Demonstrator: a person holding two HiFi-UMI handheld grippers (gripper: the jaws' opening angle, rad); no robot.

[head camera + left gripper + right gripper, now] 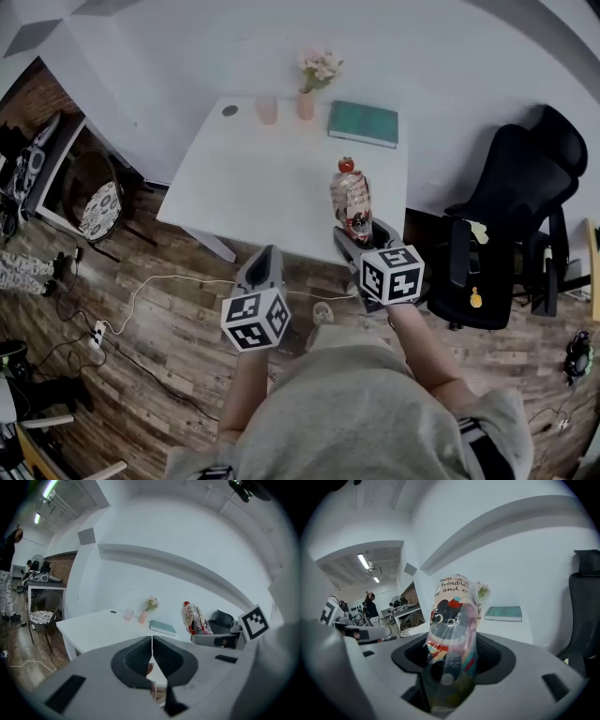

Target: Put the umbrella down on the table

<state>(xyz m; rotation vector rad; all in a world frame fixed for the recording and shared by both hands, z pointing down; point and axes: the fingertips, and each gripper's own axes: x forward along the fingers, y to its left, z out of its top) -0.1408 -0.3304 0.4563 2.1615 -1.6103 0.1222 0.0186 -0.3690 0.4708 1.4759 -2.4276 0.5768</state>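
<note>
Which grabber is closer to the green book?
Right. The right gripper, clamping the umbrella, sits at the table edge straight before the book; the left gripper is off the table, farther left.

Can't see umbrella (452,634) base: sunk between right gripper (454,654) jaws, cropped at bottom edge. Can't read its print whole, wraps round far side. See only a slice of chair (583,611) right of the claw. Can't read book (503,613) cover beyond it, too small.

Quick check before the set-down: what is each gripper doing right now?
Left gripper: closed, holding nothing.
Right gripper: closed on the folded umbrella.
</note>
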